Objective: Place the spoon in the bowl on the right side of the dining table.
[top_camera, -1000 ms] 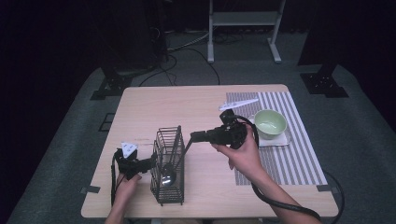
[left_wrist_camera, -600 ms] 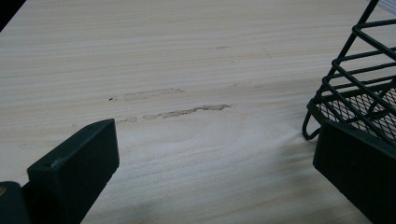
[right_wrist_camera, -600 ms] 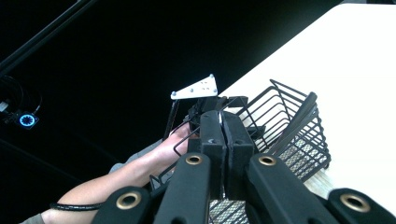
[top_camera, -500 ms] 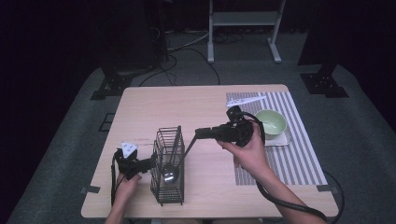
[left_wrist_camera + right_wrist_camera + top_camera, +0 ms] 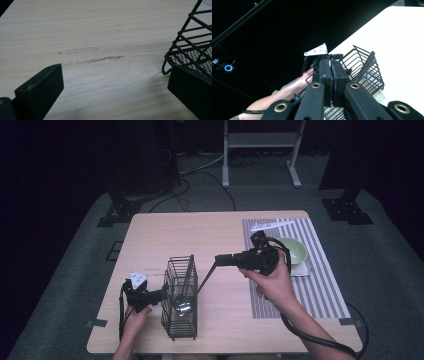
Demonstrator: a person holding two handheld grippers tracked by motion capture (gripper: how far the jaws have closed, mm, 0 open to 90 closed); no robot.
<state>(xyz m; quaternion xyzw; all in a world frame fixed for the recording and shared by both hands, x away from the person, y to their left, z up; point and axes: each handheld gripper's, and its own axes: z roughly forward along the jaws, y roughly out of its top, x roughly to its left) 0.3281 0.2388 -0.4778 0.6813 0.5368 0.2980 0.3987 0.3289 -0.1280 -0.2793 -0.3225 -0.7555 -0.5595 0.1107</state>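
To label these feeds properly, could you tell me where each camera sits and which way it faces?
High view: above the person's side of the table, facing forward and down; both forearms, left gripper, and right gripper holding a ladle.
Left gripper view: low over the tabletop, looking along its open jaws, wire basket beside one.
Right gripper view: raised, looking along its shut jaws at the basket; the other hand beyond.
Shared: all three show the basket.
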